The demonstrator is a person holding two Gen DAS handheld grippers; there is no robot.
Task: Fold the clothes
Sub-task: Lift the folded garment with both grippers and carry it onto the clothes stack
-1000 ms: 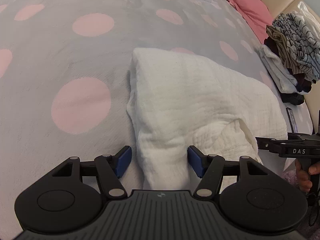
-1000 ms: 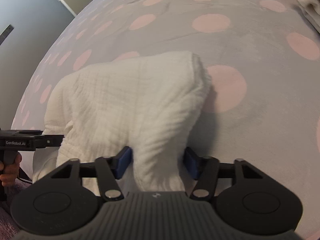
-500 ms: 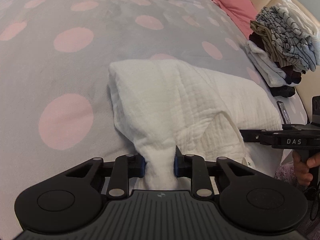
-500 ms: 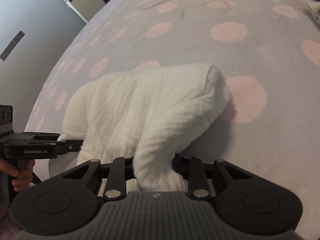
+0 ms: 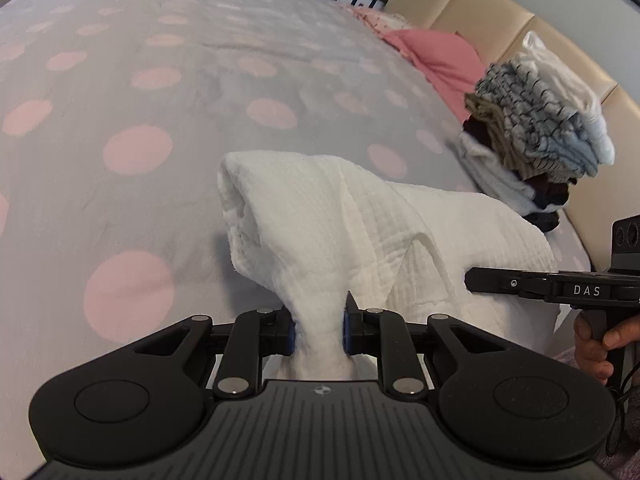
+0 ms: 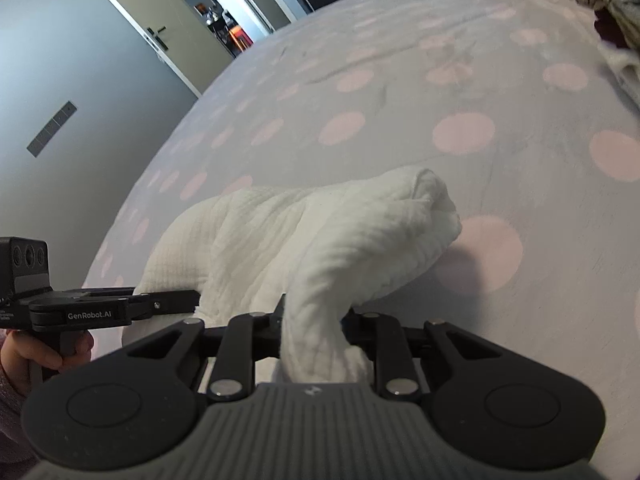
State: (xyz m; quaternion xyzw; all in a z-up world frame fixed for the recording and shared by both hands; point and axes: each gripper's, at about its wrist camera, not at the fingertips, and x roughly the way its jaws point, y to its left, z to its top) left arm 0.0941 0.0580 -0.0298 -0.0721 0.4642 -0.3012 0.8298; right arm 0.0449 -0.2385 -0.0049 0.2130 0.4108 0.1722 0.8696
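Observation:
A white crinkled garment [image 5: 360, 220] lies bunched on the grey bedspread with pink dots [image 5: 140, 148]. In the left wrist view my left gripper [image 5: 318, 328] has its jaws closing tight on the garment's near left corner, and the pinched cloth rises off the bed. In the right wrist view my right gripper [image 6: 314, 320] is shut on the near right corner of the same garment [image 6: 320, 232], which drapes over its fingers. Each gripper shows in the other's view, the right gripper [image 5: 520, 284] at the right edge and the left gripper [image 6: 160, 304] at the left. The garment's far fold rests on the bed.
A stack of folded clothes [image 5: 540, 136] sits at the right by the beige headboard [image 5: 480, 12]. A pink garment [image 5: 436, 60] lies further back. A door [image 6: 160, 20] and grey wall stand beyond the bed's left side. A hand [image 5: 596, 340] holds the right gripper's handle.
Both grippers went from open around the garment's near corners to shut on them. Both then rose, lifting the near edge off the bed, and the views tilted up.

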